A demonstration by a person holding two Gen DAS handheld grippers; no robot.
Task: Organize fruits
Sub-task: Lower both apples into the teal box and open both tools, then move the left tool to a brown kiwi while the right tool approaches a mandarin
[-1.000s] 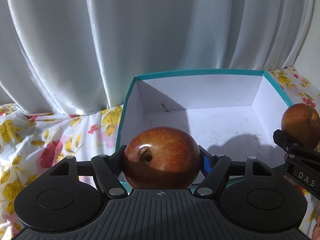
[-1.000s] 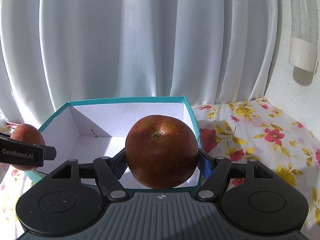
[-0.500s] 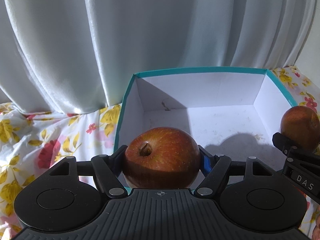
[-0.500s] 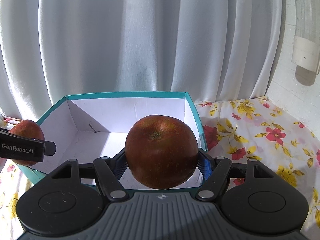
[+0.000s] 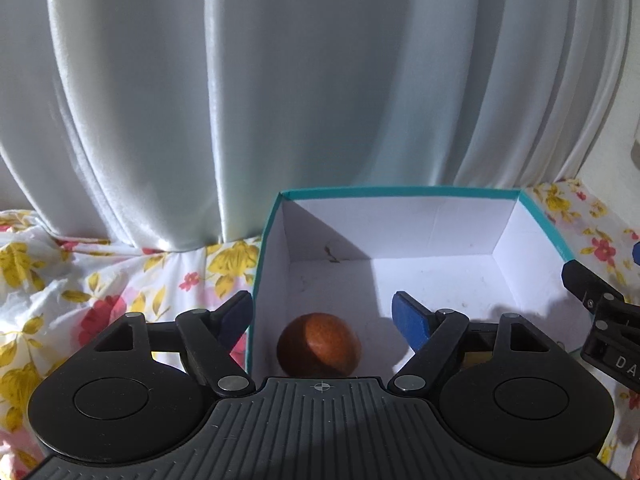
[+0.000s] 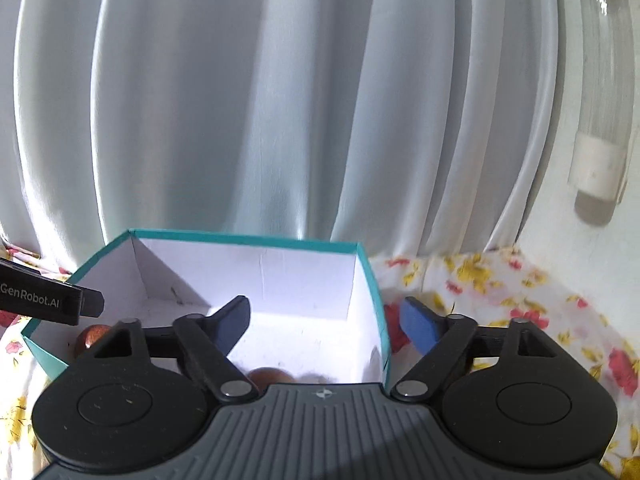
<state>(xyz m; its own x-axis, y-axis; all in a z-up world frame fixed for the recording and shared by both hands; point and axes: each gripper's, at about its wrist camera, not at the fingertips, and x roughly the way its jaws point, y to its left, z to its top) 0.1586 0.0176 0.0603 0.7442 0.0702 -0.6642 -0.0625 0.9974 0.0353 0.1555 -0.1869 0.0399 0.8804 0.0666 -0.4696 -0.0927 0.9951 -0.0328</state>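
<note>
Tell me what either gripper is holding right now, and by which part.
Nothing is held. Both the left gripper and right gripper are opening with nothing between their fingers; one apple and a second apple lie inside the box.

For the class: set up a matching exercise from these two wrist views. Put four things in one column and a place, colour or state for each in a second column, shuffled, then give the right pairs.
Column one:
1. apple
2. box
3. curtain
4. left gripper

Column two:
A. pale, hanging in folds behind the box
B. jaws opening, nothing between the pads
C. reddish brown, lying on the box floor
D. teal rim, white inside

Pairs: 1-C, 2-D, 3-A, 4-B
</note>
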